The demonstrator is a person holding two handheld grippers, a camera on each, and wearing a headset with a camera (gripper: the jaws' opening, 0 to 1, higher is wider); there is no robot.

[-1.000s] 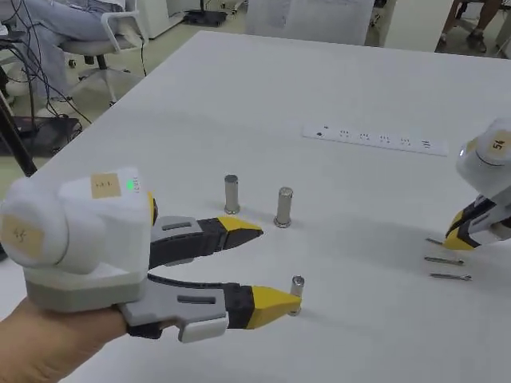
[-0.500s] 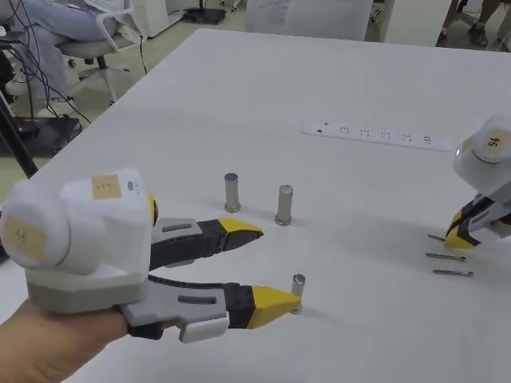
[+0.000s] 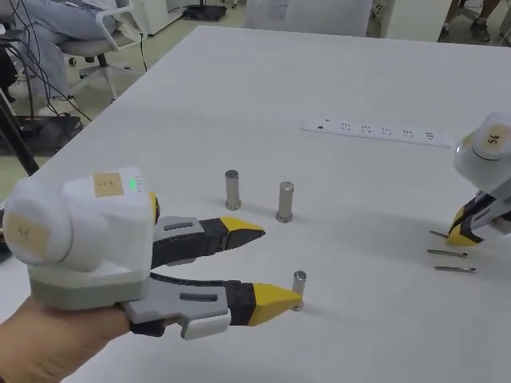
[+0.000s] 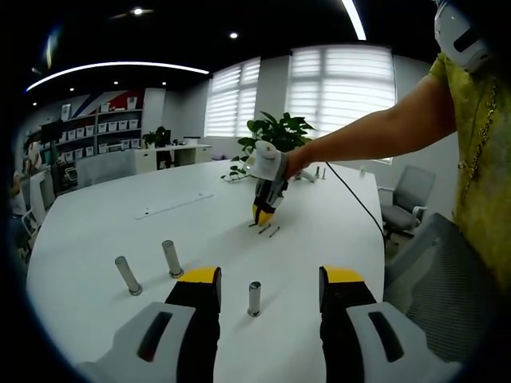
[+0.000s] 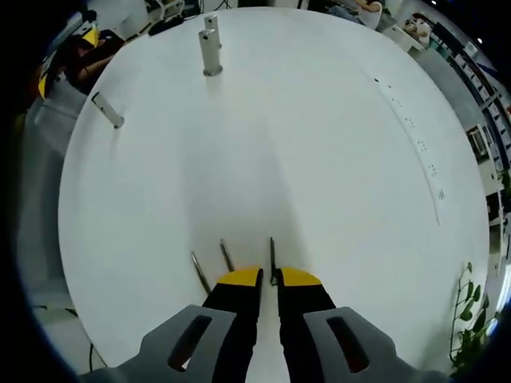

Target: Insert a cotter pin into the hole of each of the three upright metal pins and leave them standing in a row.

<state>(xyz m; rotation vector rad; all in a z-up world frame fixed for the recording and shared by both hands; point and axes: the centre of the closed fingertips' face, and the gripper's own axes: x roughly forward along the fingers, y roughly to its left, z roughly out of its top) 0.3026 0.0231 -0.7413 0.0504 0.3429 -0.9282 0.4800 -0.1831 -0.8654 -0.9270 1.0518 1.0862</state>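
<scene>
Gaping wide, the left gripper [image 3: 279,263] is held low over the white surface [image 3: 359,72] in a person's hand [image 3: 44,351], its yellow-tipped jaws spread apart and nothing clasped between them. One metal pin [image 3: 299,289] is seen standing upright right at the tip of the nearer jaw in the head view, though contact cannot be judged; in the left gripper view it is placed just ahead of the gap between the two jaws. Two more metal pins [image 3: 232,190] are stood upright near each other farther out on the surface, beyond the other jaw. Well apart from these, the right gripper [image 3: 463,234] is lowered with its tips at the surface, its jaws drawn almost together with only a narrow slit left. Three cotter pins [image 5: 227,255] are laid flat there, and the end of one cotter pin [image 5: 272,259] is lined up with that slit; whether it is grasped cannot be told. A white power strip [image 3: 375,132] is laid flat farther back on the surface.
</scene>
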